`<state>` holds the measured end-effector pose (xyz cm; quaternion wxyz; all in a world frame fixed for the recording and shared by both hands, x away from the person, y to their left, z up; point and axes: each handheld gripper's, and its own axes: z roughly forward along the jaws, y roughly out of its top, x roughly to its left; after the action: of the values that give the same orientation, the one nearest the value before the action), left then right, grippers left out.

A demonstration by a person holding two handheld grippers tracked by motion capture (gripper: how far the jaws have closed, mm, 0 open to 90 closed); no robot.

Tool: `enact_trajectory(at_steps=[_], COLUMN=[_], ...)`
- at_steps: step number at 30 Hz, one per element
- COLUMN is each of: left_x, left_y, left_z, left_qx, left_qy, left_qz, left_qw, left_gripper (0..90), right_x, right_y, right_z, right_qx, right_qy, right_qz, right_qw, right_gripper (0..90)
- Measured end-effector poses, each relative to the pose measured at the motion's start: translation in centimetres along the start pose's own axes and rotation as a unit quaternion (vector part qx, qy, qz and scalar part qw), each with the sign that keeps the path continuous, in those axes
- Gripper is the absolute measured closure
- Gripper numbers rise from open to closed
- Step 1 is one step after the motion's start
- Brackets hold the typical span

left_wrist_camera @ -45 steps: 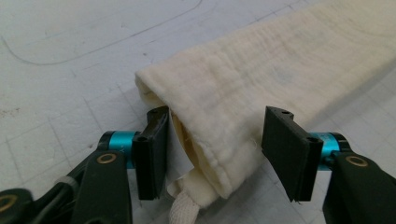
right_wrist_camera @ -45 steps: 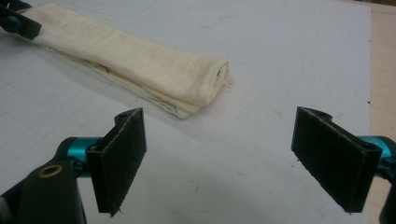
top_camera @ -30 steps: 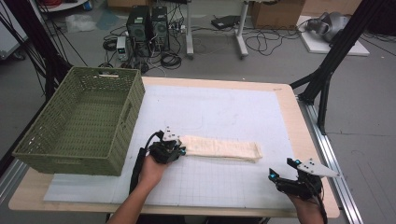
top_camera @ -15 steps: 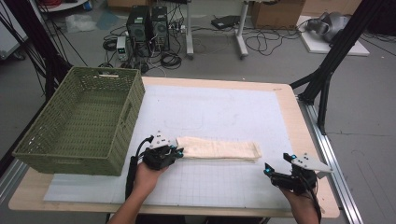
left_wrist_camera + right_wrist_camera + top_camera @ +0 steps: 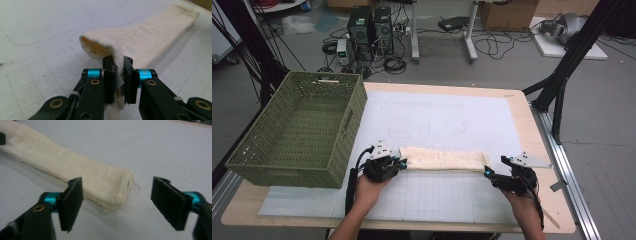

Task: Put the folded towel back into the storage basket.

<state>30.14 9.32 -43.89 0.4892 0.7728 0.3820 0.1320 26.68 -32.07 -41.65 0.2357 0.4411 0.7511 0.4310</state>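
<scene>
The folded cream cloth [image 5: 444,160] lies as a long flat strip on the white gridded mat [image 5: 452,120], near the front edge of the table [image 5: 522,100], its length running left to right between the two hands. It looks soft, limp and light: a thick knitted or towelling fabric in several layers, likely to sag and unfold wherever it is not supported, but not fragile and not slippery. Its best holds are the two short ends, pinched through all layers so that the fold stays together.

The left gripper [image 5: 117,72] is clamped on the cloth's left end; in its own view the fabric bulges up in a loose loop above the closed jaws, and that end is lifted slightly off the mat. The right gripper [image 5: 117,205] stands wide apart and holds nothing, its jaws set to either side of the cloth's right end [image 5: 117,192], which lies flat just ahead of them. My judgement is that closing low over that corner, catching every layer, would let both ends rise evenly.

A green woven basket [image 5: 297,130] sits empty at the left of the table, close beside the left hand [image 5: 367,187].
</scene>
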Motion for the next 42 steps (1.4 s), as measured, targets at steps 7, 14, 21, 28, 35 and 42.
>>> enact_trajectory(at_steps=[7,14,21,28,35,42], left_x=[0.0,-0.1,-0.3,-0.3,-0.4,-0.7], left_y=[-0.1,0.0,-0.1,-0.2,-0.2,-0.2], left_z=[-0.6,-0.9,-1.2,-1.3,-1.6,-2.0], left_qx=[0.001,-0.004,0.000,0.000,-0.003,-0.011], left_qy=[0.002,0.008,0.011,0.008,0.009,0.012], left_qz=[-0.001,-0.005,0.000,0.006,0.004,0.002], left_qw=[1.0000,0.9999,0.9999,0.9999,0.9999,0.9999], left_gripper=[81.1,81.1,81.1,81.1,81.2,81.3], right_x=[-0.1,0.2,0.5,0.9,0.8,1.4], right_y=[0.6,0.2,-0.6,-0.7,-0.9,-0.7], right_z=[2.3,4.4,5.2,5.1,5.0,4.9], right_qx=[0.014,0.058,0.082,0.086,0.087,0.079], right_qy=[-0.001,-0.016,-0.009,0.022,0.047,0.035], right_qz=[0.005,0.014,0.010,0.026,0.047,0.008], right_qw=[0.9999,0.9981,0.9965,0.9957,0.9940,0.9963], right_gripper=[28.7,32.3,41.4,67.4,79.4,83.5])
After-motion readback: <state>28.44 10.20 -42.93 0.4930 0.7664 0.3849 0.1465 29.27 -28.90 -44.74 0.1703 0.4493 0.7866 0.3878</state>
